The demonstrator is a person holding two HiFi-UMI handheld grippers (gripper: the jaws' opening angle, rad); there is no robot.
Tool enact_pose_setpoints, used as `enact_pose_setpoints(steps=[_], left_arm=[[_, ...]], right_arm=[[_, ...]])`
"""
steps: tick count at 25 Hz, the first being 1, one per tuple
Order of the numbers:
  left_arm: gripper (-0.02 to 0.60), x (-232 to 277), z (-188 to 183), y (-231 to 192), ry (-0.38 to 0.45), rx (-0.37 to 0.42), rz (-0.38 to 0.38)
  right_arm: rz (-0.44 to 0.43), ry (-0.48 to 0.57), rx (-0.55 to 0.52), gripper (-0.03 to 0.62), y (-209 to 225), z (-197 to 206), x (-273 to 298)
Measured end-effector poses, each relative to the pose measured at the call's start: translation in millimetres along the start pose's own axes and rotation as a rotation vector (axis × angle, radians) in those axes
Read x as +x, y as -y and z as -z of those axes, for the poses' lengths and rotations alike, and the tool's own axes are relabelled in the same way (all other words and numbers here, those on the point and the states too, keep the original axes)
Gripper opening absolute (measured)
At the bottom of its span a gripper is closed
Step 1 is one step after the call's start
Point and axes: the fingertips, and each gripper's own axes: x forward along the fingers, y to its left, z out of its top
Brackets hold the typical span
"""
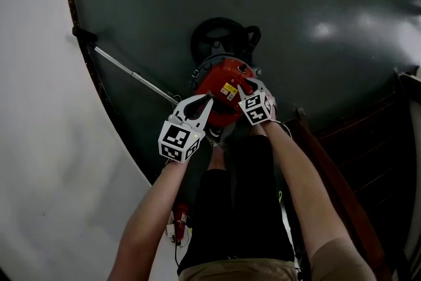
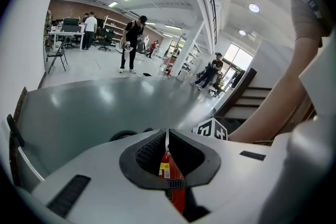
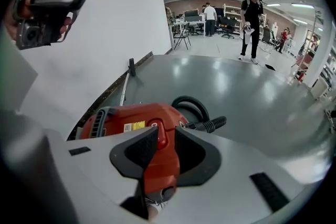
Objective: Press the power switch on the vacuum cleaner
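Note:
The red vacuum cleaner [image 1: 220,85] stands on the grey floor below me, with a yellow label on top. Both grippers hang just above it. My left gripper [image 1: 209,99] is over its near left side, jaws together with nothing in them; in the left gripper view only a red strip of the vacuum cleaner [image 2: 173,186] shows beneath the jaws. My right gripper [image 1: 247,83] is over its right side. In the right gripper view its jaws [image 3: 166,132] stand a little apart over the red body [image 3: 131,115], with an oval red button [image 3: 160,134] showing between the tips.
A black hose [image 1: 220,36] coils behind the vacuum, and a metal wand [image 1: 131,74] runs up-left to the white wall. Dark wooden stairs [image 1: 355,161] rise at the right. A small red object [image 1: 179,217] lies by my feet. People stand far across the hall [image 3: 251,13].

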Motion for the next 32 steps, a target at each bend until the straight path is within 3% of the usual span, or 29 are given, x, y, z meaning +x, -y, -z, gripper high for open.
enact_pose_setpoints(steps=[6,9,16,22,25,29,32], left_arm=[[0.008,11,25,0,-0.027,-0.028,0.007],[0.008,12,32,-1,-0.038,-0.041,0.006],[0.008,9,32,6,-0.038,-0.042,0.020],[0.008,-5,20,10,-0.034,-0.021,0.017],[0.008,-34,-7,22,-0.012,-0.012,0.010],[0.008,-90,-49,57,0.026,0.000,0.013],[0.008,-144,-93,89,0.085,0.019,0.015]], right_arm=[[0.044,-0.045,-0.003,0.100,-2,12,9],[0.053,-0.132,-0.016,0.097,-1,22,17],[0.046,-0.340,-0.275,0.049,-13,23,23],[0.055,-0.356,-0.165,0.051,-6,24,24],[0.086,-0.374,-0.038,0.051,4,24,-8],[0.078,-0.262,0.119,0.051,-1,-2,-90],[0.136,-0.115,0.178,0.051,2,-39,-168]])
